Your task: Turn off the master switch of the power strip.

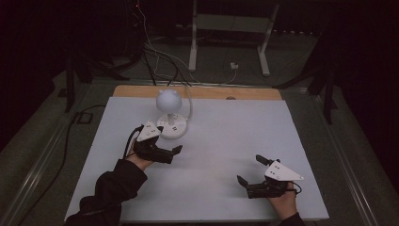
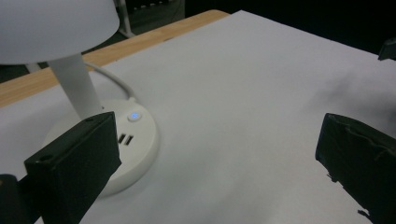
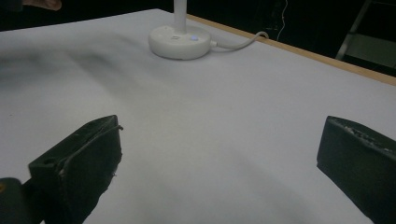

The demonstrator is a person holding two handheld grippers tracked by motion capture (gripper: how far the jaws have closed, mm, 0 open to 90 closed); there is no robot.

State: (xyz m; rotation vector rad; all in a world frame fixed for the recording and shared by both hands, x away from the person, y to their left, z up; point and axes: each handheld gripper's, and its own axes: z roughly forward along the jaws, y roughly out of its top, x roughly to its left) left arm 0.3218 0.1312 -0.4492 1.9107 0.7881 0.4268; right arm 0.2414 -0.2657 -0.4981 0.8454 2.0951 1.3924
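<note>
A small white desk lamp [image 1: 168, 100] with a round shade stands on its round base [image 1: 172, 127] at the far left of the white table top [image 1: 235, 127]. My left gripper [image 1: 168, 140] is open just in front of the base, and nothing lies between its fingers. In the left gripper view the base [image 2: 140, 140] shows a blue-lit button [image 2: 134, 116] and two USB ports [image 2: 123, 139] just past the left jaw of that gripper [image 2: 215, 154]. My right gripper [image 1: 251, 169] stands open and empty over bare table near the front right; its gripper view [image 3: 215, 158] shows the lamp base [image 3: 180, 42] far off.
The lamp's white cable [image 3: 238, 42] runs off the far edge, where a wooden strip [image 1: 197, 92] borders the table. Beyond it the dark floor holds cables [image 1: 155, 52] and a white metal frame [image 1: 230, 37]. A metal rail [image 1: 348, 155] runs along the right side.
</note>
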